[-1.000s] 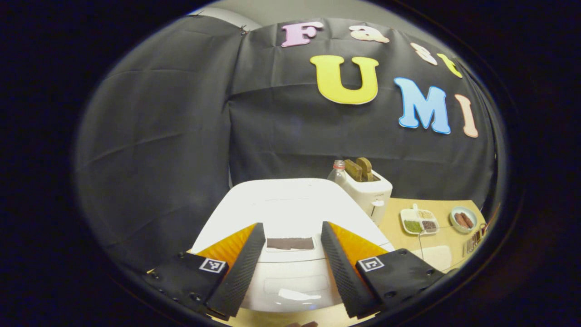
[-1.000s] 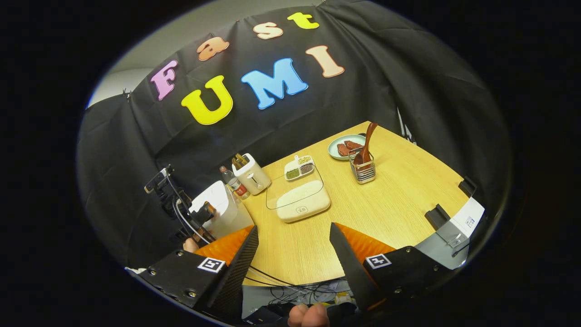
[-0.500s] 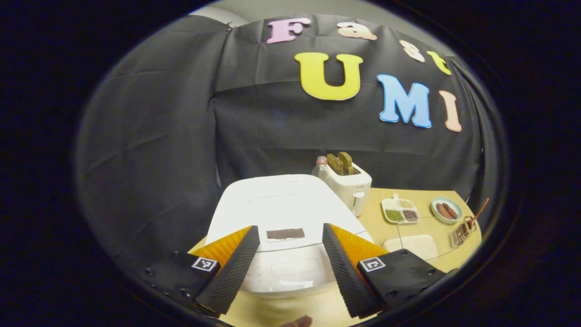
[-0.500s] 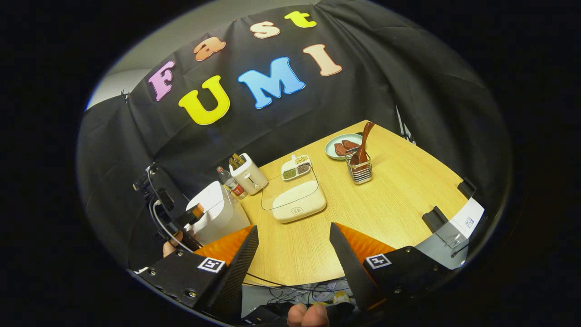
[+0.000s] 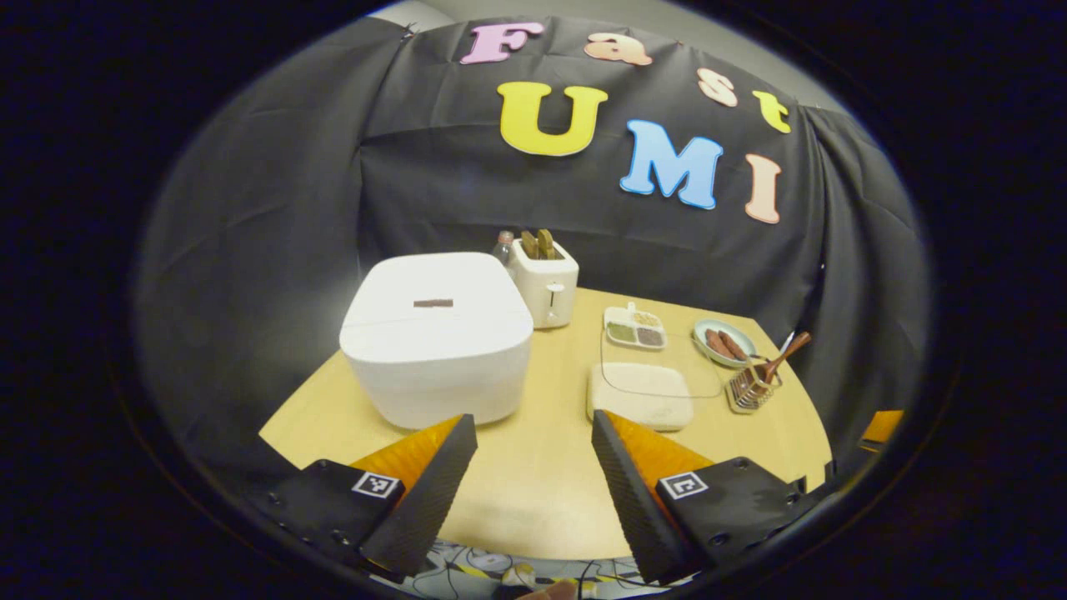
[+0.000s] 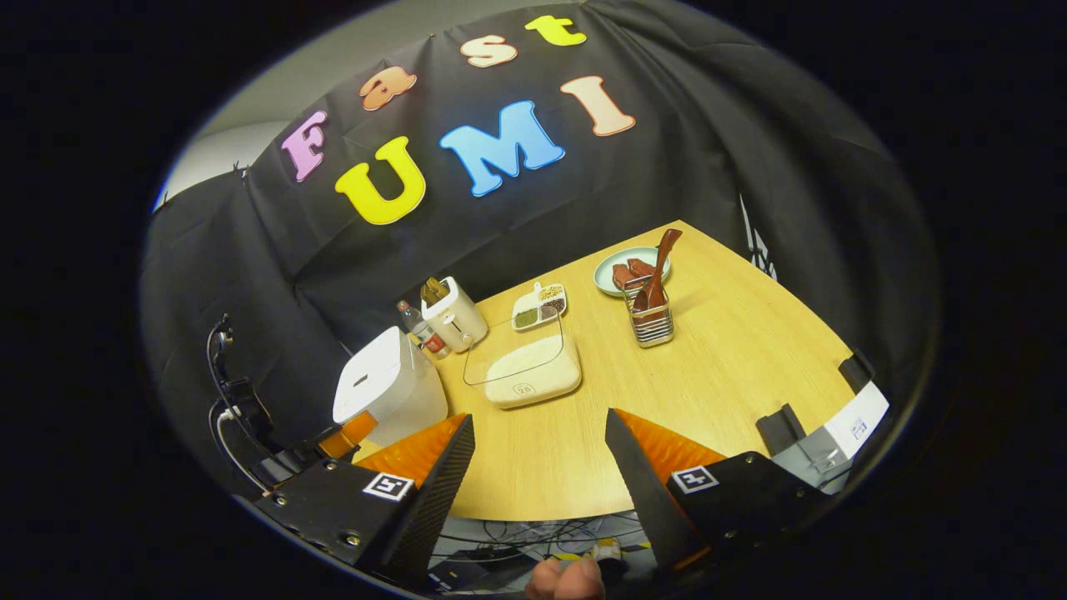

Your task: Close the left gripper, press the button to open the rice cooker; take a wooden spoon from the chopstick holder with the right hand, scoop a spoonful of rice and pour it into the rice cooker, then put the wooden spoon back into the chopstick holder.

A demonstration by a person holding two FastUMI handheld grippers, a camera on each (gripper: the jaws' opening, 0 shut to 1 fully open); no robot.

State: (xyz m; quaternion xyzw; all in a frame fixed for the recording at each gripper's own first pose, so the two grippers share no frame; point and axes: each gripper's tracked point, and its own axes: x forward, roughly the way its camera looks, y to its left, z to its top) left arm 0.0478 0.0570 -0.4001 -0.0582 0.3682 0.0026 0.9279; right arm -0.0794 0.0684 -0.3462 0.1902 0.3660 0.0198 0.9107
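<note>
Left hand-held gripper (image 5: 533,467) jaws apart facing closed rice cooker (image 5: 436,337), right hand-held gripper (image 6: 540,467) apart, wooden spoon (image 6: 657,271) in chopstick holder (image 6: 651,321)

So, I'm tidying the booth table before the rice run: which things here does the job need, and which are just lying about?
Needed:
rice cooker
wooden spoon
chopstick holder
rice container

Lying about:
toaster
bottle
divided dish of grains
plate of sausages

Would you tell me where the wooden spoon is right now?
The wooden spoon stands tilted in the chopstick holder at the table's far right in the right gripper view, just in front of the plate.
</note>
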